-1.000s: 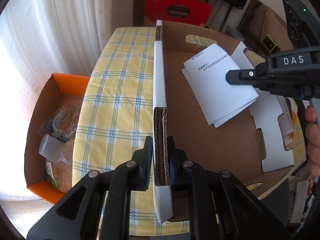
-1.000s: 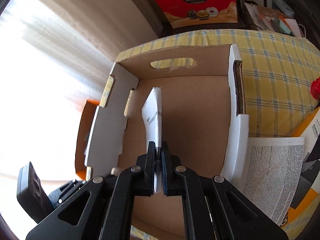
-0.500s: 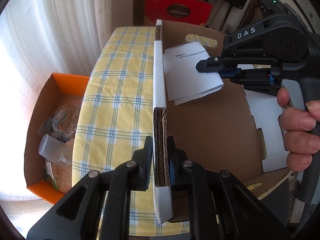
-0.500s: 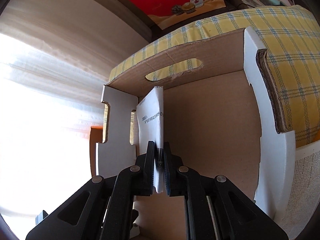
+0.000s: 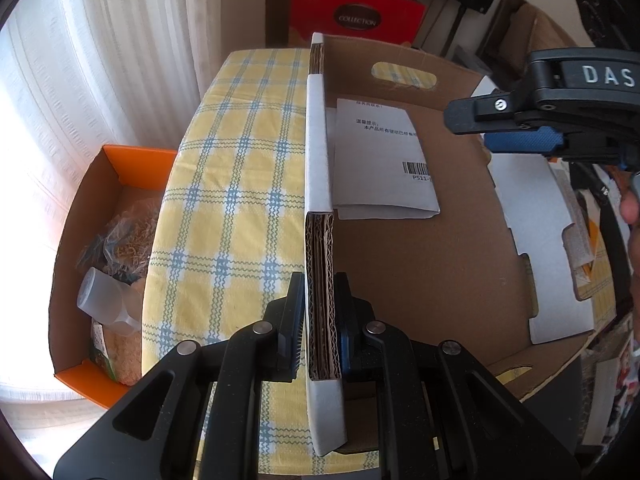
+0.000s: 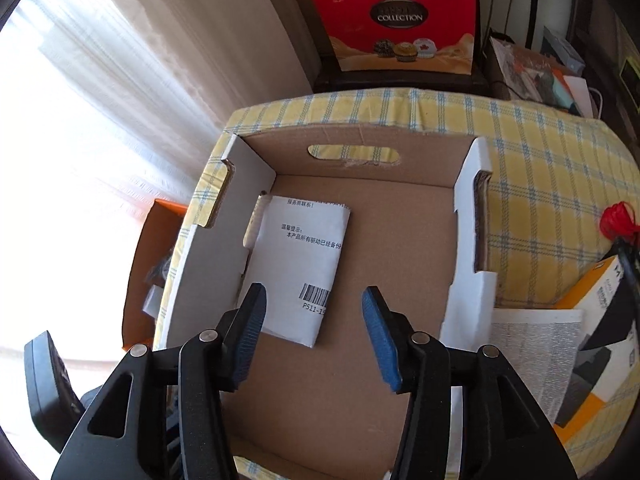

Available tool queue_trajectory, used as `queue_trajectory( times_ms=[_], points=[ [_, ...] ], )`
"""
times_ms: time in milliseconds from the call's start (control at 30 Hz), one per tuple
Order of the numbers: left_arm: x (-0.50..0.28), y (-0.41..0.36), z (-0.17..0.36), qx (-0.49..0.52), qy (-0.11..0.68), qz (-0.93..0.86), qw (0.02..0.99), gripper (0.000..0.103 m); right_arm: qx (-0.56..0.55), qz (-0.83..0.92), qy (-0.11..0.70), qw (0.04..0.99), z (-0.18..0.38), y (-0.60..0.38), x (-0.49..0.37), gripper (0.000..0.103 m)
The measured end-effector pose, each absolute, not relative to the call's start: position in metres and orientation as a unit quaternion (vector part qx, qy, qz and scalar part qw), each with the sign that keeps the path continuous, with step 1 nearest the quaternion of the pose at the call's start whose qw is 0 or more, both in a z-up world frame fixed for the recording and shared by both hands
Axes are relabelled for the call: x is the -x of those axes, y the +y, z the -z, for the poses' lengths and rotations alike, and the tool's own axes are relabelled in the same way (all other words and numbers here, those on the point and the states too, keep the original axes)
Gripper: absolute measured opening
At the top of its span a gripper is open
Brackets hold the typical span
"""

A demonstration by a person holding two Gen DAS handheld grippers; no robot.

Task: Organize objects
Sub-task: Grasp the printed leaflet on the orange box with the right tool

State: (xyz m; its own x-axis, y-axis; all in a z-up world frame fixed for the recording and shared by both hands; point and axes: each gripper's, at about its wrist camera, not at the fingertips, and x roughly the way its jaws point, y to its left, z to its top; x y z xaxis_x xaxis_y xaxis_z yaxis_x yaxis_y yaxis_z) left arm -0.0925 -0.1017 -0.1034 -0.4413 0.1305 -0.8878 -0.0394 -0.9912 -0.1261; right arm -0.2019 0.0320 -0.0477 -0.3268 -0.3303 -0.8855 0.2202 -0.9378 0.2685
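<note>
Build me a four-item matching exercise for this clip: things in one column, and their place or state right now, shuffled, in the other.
Things:
1. folded paper
2. left gripper
3. right gripper
4. orange box

Places or states:
A. clamped on the side wall of the cardboard box
B. beside the table, below its checked cloth
C. lying flat on the cardboard box floor, by the left wall
D. jaws opening, nothing between them

Pairs: 1-C, 2-A, 3-D, 4-B
</note>
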Motion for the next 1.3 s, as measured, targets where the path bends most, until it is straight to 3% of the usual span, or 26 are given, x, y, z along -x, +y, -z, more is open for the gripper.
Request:
queue_trajectory(
  times_ms=[400, 733, 1300],
  points=[
    [0.092, -0.102, 0.101, 0.524, -0.044, -0.849, 0.050, 0.013, -0.520, 0.842, -0.014, 0.143, 0.005, 0.107, 0.164, 0.051],
    [0.092, -0.103, 0.100, 0.524, -0.042, -0.849, 0.049, 0.013, -0.544, 0.830, -0.065, 0.107, 0.034, 0.171, 0.155, 0.052],
    [0.092, -0.101, 0.101, 0.525, -0.027, -0.850, 0.043, 0.012, -0.557, 0.798, -0.157, 0.168, 0.052, 0.187, 0.153, 0.044]
  ],
)
